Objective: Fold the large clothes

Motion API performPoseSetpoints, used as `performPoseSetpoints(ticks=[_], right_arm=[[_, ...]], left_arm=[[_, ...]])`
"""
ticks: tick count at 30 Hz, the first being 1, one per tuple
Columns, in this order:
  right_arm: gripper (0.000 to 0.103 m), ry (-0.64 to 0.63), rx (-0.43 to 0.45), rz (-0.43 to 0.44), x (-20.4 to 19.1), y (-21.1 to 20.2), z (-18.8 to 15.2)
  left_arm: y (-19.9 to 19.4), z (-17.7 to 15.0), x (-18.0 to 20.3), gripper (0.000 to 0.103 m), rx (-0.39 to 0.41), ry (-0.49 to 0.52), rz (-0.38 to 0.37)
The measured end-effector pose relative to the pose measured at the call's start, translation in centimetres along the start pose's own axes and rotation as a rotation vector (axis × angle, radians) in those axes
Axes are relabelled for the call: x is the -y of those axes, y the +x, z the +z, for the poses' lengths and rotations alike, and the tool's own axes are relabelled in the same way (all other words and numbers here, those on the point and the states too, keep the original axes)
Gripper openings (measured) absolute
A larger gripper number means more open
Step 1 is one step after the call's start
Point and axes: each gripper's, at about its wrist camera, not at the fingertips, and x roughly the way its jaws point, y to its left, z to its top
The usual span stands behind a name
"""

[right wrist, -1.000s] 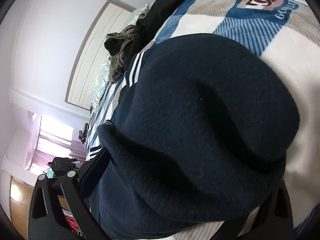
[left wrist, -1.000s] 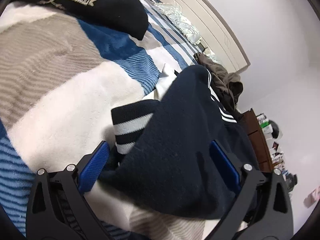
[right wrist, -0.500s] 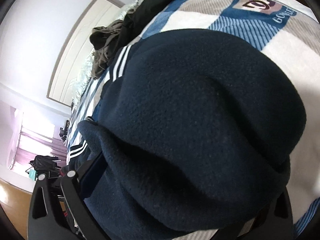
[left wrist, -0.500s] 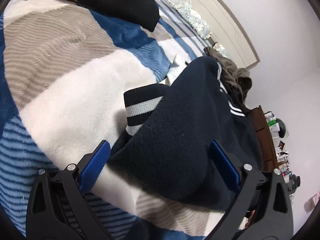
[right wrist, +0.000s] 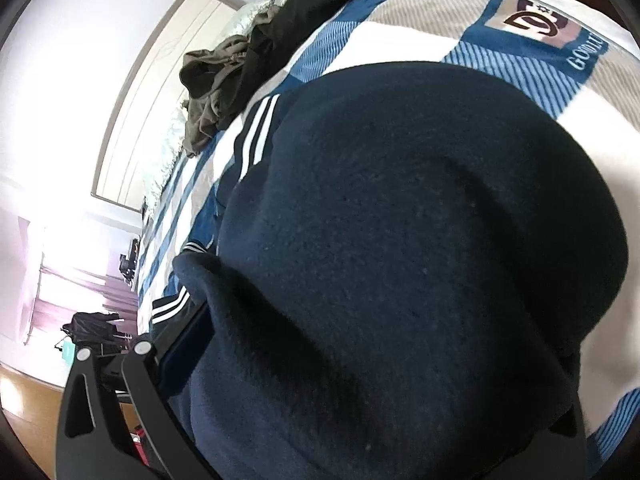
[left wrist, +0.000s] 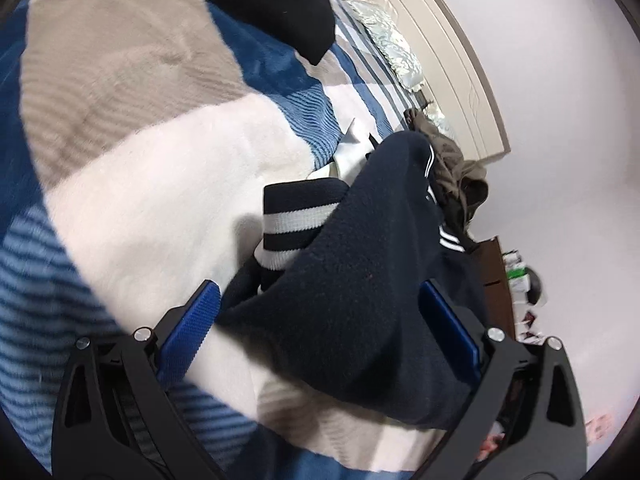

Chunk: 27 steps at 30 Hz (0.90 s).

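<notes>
Navy jacket lies between the wide-open left claw; right claw is buried, grip unclear.

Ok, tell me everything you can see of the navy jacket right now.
The navy jacket looks like thick fleece, with ribbed cuffs banded navy and white and thin white stripes along a seam. It lies bunched and humped on the striped blanket, not yet flat. Its fabric sits between the open blue pads of the left gripper and drapes over the right gripper, hiding that one's far finger.
</notes>
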Motion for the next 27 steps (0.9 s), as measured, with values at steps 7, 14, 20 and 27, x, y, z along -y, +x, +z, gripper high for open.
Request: performPoseSetpoints(ticks=[7,14,20,27], right_arm=[[0.099,-0.004,0.022,-0.022,0.1,0.4,-0.6],[0.099,-0.021,0.014,-0.007,0.3,0.3,-0.9],[0.099,-0.031,0.012,0.009,0.7,0.2,-1.0],[0.099,-0.031,-0.01,0.058,1.5,0.3,-0.6]], left_arm=[[-1.3,-0.9,-0.2,0.097,0.002,-0.066,0.017],[-2.9,-2.3,-1.4,0.096,0.068,-0.121,-0.027],[-2.6,-2.4,-2.0,0.097,0.123,-0.166,-0.051],[-1.4,-2.0,-1.5,0.097,0.136,-0.139,-0.07]])
